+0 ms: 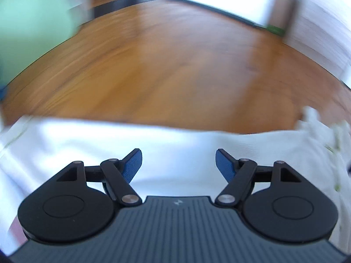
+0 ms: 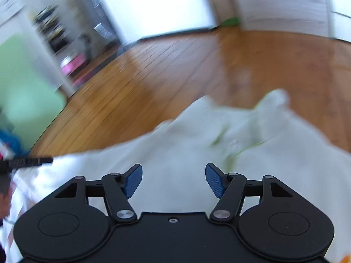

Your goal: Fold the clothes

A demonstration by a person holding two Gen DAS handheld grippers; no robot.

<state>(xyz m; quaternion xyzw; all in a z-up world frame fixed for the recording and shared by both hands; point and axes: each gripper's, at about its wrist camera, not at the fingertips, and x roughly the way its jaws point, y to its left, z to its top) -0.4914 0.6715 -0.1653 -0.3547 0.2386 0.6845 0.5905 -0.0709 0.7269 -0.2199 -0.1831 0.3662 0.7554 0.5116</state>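
Above the white garment point(image 1: 175, 140) on the wooden floor point(image 1: 166, 65), left tongs point(image 1: 178, 164) and right tongs point(image 2: 173, 180) hang spread, pinching nothing.

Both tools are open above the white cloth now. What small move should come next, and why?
Probably lower the right tool onto the bunched far edge of the white garment and close on it. Both it and the left tool are open and hold nothing, and the cloth lies rumpled there on the wooden floor, while the edge in the left view looks straight.
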